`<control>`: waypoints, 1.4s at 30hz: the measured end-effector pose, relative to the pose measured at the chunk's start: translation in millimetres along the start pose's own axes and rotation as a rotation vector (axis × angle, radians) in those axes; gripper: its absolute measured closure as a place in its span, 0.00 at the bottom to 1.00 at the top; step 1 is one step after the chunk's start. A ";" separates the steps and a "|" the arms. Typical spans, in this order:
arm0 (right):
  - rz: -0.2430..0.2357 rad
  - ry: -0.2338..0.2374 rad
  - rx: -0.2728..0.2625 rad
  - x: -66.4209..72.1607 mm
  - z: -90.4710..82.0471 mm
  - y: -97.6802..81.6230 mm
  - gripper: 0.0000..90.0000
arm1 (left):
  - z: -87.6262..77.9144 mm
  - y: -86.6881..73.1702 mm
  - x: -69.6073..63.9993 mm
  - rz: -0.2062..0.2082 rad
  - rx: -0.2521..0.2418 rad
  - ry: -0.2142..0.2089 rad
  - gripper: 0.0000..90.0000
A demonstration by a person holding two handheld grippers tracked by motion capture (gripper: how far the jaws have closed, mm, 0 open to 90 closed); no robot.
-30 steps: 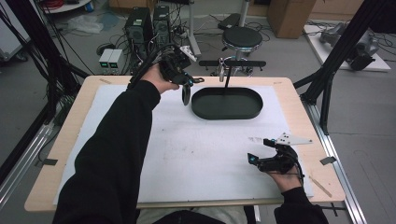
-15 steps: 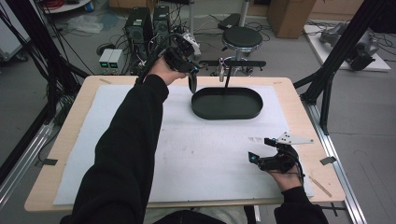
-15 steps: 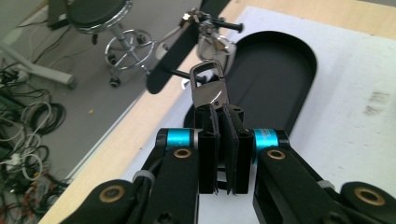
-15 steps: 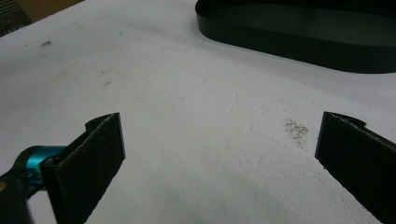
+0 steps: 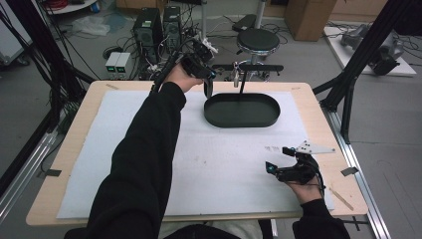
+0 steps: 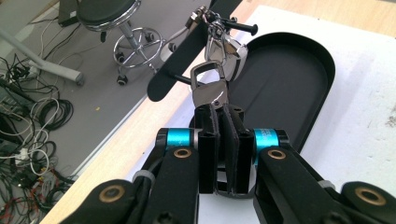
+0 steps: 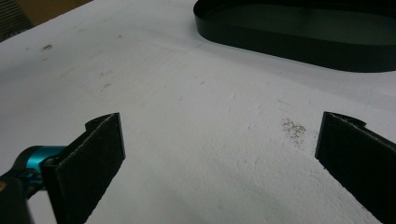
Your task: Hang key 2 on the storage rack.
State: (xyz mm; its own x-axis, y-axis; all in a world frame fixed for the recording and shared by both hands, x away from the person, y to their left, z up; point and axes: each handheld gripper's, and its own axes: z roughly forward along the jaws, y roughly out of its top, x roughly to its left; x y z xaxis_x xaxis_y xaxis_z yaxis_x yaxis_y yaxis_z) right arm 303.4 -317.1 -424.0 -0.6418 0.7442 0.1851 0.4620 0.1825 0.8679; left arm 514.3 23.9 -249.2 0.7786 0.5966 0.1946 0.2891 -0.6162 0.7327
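My left gripper [image 6: 218, 109] is shut on a silver carabiner clip [image 6: 208, 86], which sticks out beyond the fingertips. It is held right beside a small black rack [image 6: 180, 60] on whose peg another metal clip [image 6: 229, 44] hangs. In the high view the left gripper [image 5: 208, 89] points down at the far left end of the black oval tray [image 5: 242, 110], next to the rack [image 5: 251, 68]. My right gripper [image 5: 279, 158] rests on the white mat near the front right, open. Its jaws [image 7: 219, 135] stand wide apart with nothing between them.
The black tray [image 7: 299, 32] is empty and lies beyond the right gripper. A white mat [image 5: 224, 164] covers the wooden table [image 5: 74, 149]. A stool [image 5: 257, 40], computer towers and cables stand on the floor past the far edge.
The left hand has moved away from the person and slightly right, carrying the clip closer to the rack. The right hand has stayed put.
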 end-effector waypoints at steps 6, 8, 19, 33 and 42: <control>0.000 0.000 -0.002 0.3 -0.7 -0.5 0.01 | 6.9 -0.6 -4.5 0.007 0.021 0.002 0.94; -0.001 -0.002 -0.005 -0.4 -1.1 -0.8 0.01 | 8.8 -0.4 -5.8 0.000 0.027 0.003 0.94; 0.008 0.000 -0.008 -1.9 -0.6 -1.3 0.01 | 20.5 -8.0 -10.5 -0.003 0.077 0.017 0.94; 0.004 0.001 -0.008 -2.0 -0.3 -1.1 0.01 | 42.3 -9.0 -8.8 -0.066 0.085 0.093 0.93; 0.007 -0.009 -0.025 -3.1 -3.5 -1.8 0.01 | 40.7 -12.9 0.8 -0.226 0.068 0.174 0.58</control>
State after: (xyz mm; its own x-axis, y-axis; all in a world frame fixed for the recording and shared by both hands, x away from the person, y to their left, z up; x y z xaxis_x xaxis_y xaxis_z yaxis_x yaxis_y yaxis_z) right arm 302.5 -321.9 -424.5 -0.6334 0.7509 0.1869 0.4506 0.1615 0.8780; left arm 533.9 11.4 -285.0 0.5849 0.7980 0.1449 0.4856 -0.4877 0.7255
